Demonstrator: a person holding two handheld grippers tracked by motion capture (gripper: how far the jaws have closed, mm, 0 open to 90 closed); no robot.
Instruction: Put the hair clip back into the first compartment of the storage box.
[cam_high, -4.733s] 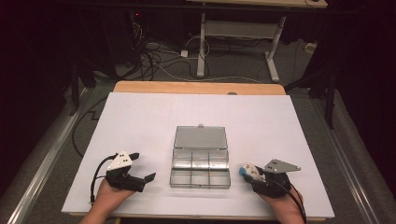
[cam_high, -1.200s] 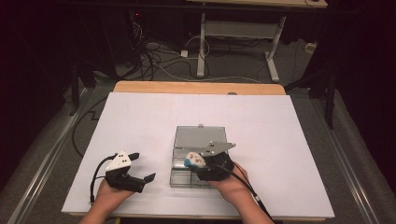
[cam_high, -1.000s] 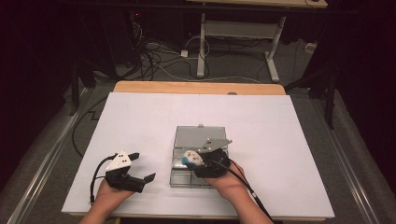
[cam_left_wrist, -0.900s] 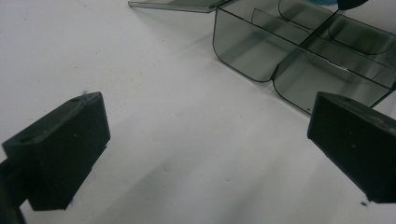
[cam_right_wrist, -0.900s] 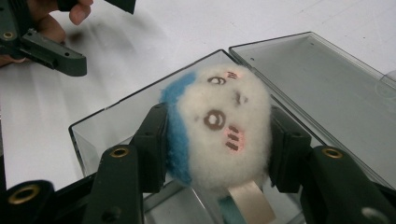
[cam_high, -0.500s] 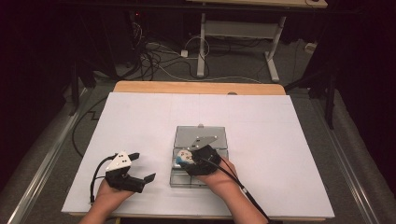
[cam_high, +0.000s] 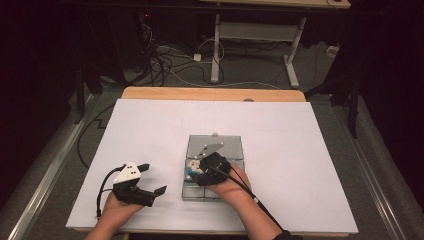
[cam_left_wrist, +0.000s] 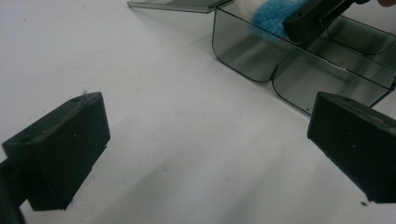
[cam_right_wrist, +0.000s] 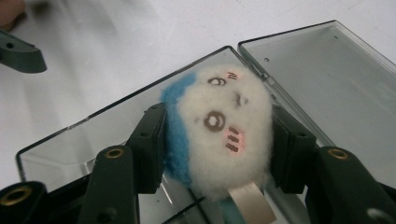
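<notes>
High view puts the right gripper (cam_high: 196, 170) over the near left part of the clear compartment box (cam_high: 220, 146), which sits on the white bench (cam_high: 300, 150) with its lid folded flat behind it. That gripper carries a small plush toy (cam_high: 190, 170), white-faced with a blue back, and the right gripper view shows the jaws pressing on both flanks of the toy (cam_right_wrist: 219, 130) while it hangs over a corner compartment of the box (cam_right_wrist: 327, 70), close to the dividing wall between tray and lid. So the pick-up looks finished and the carry to the box is nearly done; what seems left is to lower the toy fully into that compartment, let go, and pull the gripper clear. Whether the toy already touches the compartment floor cannot be told from these pictures. Closing the lid may follow, though nothing here shows that it is intended. The left gripper (cam_high: 150, 179) rests on the bench well to the left of the box, its jaws wide apart with nothing between them; in the left gripper view the box (cam_left_wrist: 299, 70) lies ahead with the blue of the toy (cam_left_wrist: 273, 18) above its near compartments. The other compartments look empty as far as can be seen.
</notes>
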